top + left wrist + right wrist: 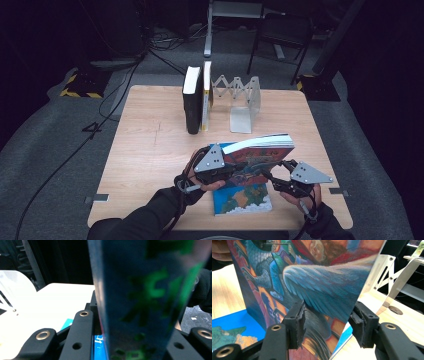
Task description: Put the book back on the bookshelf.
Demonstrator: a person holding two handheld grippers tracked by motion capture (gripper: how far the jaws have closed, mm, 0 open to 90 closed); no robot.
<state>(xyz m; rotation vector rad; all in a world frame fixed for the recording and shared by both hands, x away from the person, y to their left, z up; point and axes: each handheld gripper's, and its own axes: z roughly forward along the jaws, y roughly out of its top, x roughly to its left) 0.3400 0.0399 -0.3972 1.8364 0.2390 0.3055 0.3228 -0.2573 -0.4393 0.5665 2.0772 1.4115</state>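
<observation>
Left tongs clamped on spine end of thick, colourfully illustrated paperback book, raised tilted above flat blue picture book on pale wooden counter; right tongs gripping its cover edge.

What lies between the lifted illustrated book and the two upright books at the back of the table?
Bare tabletop. In the high view nothing stands between the lifted book and the two upright books; the metal bookend stands off to their right.
</observation>
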